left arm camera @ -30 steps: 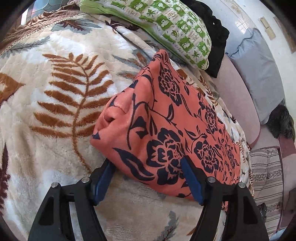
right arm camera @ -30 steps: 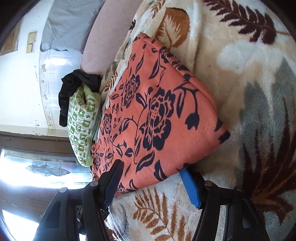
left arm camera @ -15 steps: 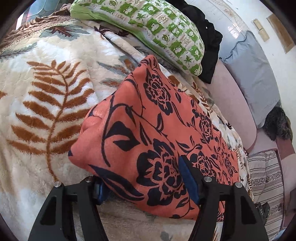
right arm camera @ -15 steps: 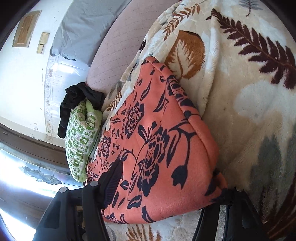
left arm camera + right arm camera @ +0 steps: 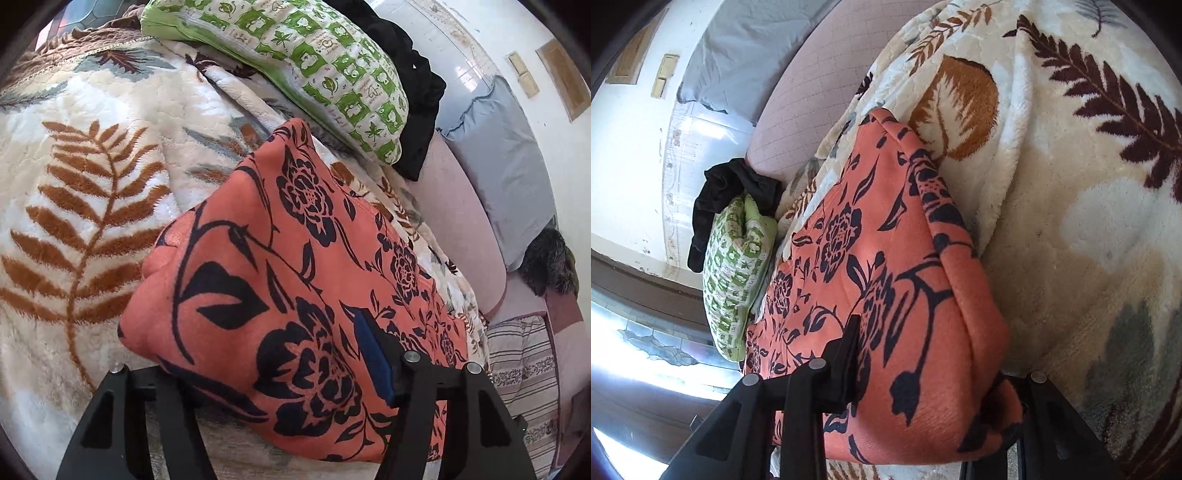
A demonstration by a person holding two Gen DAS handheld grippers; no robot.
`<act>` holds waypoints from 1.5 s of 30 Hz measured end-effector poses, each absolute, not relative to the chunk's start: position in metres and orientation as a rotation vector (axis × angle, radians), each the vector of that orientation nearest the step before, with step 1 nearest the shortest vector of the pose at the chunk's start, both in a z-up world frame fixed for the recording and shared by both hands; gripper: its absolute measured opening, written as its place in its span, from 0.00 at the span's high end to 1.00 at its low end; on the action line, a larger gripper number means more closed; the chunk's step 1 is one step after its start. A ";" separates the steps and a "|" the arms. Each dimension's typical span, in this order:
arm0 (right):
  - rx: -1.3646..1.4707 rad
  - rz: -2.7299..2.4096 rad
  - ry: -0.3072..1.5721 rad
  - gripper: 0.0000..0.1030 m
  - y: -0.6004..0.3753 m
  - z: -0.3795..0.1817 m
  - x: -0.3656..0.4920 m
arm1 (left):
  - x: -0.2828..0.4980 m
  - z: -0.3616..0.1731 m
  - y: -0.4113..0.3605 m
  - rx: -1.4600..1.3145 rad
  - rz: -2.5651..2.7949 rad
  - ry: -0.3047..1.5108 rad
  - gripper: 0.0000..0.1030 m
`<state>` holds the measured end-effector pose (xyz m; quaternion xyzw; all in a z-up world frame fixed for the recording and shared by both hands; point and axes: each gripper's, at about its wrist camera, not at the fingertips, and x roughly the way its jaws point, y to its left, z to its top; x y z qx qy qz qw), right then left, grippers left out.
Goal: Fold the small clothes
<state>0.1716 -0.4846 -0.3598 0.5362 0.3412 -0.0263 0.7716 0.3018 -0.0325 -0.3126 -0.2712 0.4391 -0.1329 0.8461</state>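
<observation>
Orange floral cloth (image 5: 295, 295) is lying on the leafy blanket (image 5: 92, 166). Both hand-held grippers, left (image 5: 273, 373) and right (image 5: 923, 373), have just been closing and are now pinching its near edge.

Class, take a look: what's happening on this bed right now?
A person is folding an orange floral garment on a leaf-print blanket, a handheld gripper on each near corner. The left gripper and right gripper have both just been closing, with the cloth between their jaws. A green patterned pillow and dark clothing lie behind.
</observation>
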 end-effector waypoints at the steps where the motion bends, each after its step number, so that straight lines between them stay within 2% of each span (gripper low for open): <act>1: 1.134 -0.059 0.734 0.64 -0.483 -0.357 0.171 | 0.300 -0.311 -0.033 -0.543 -0.256 0.917 0.52; 2: 1.089 -0.072 0.726 0.67 -0.480 -0.352 0.170 | 0.300 -0.310 -0.032 -0.516 -0.240 0.914 0.69; 4: 0.960 -0.097 0.703 0.73 -0.470 -0.334 0.169 | 0.299 -0.308 -0.029 -0.541 -0.259 0.901 0.77; 8: 0.740 -0.119 0.638 0.76 -0.448 -0.301 0.164 | 0.290 -0.293 -0.031 -0.506 -0.272 0.852 0.80; 15: 0.717 -0.130 0.588 0.77 -0.444 -0.274 0.130 | 0.238 -0.275 -0.018 -0.506 -0.292 0.855 0.80; 19: 0.753 -0.137 0.620 0.77 -0.440 -0.270 0.100 | 0.206 -0.288 -0.011 -0.489 -0.246 0.908 0.80; 21: 0.742 -0.153 0.682 0.77 -0.435 -0.280 0.093 | 0.206 -0.302 -0.014 -0.449 -0.218 0.950 0.72; 22: 0.748 -0.165 0.740 0.74 -0.435 -0.290 0.092 | 0.209 -0.309 -0.013 -0.455 -0.212 0.972 0.68; 24: 0.841 -0.180 0.877 0.70 -0.439 -0.315 0.091 | 0.213 -0.313 -0.008 -0.529 -0.242 0.959 0.54; 25: 0.920 -0.182 0.923 0.63 -0.443 -0.325 0.087 | 0.215 -0.312 -0.006 -0.563 -0.257 0.960 0.50; 26: 0.995 -0.169 0.921 0.60 -0.447 -0.329 0.079 | 0.218 -0.312 -0.006 -0.594 -0.279 0.963 0.39; 27: 1.031 -0.160 0.914 0.47 -0.449 -0.327 0.070 | 0.219 -0.312 -0.005 -0.616 -0.290 0.960 0.35; 28: 1.036 -0.156 0.910 0.38 -0.449 -0.321 0.060 | 0.219 -0.312 -0.005 -0.630 -0.285 0.958 0.36; 31: 0.981 -0.079 0.896 0.39 -0.437 -0.295 0.037 | 0.222 -0.312 -0.003 -0.655 -0.261 0.950 0.41; 33: 0.886 -0.015 0.898 0.47 -0.421 -0.272 0.034 | 0.224 -0.313 -0.005 -0.626 -0.218 0.964 0.67; 34: 0.832 0.001 0.893 0.59 -0.412 -0.260 0.038 | 0.226 -0.315 -0.006 -0.614 -0.210 0.975 0.68; 35: 0.786 0.025 0.886 0.65 -0.402 -0.249 0.045 | 0.227 -0.316 -0.005 -0.628 -0.204 0.973 0.68; 36: 0.753 0.053 0.876 0.66 -0.393 -0.240 0.055 | 0.227 -0.316 -0.004 -0.641 -0.199 0.973 0.68; 40: 0.609 0.071 0.887 0.67 -0.349 -0.229 0.125 | 0.227 -0.317 -0.004 -0.646 -0.188 0.977 0.67; 43: 0.604 0.098 0.998 0.67 -0.324 -0.258 0.187 | 0.228 -0.316 -0.006 -0.637 -0.191 0.972 0.64; 45: 0.563 0.095 1.154 0.65 -0.309 -0.293 0.225 | 0.231 -0.316 -0.009 -0.614 -0.194 0.973 0.64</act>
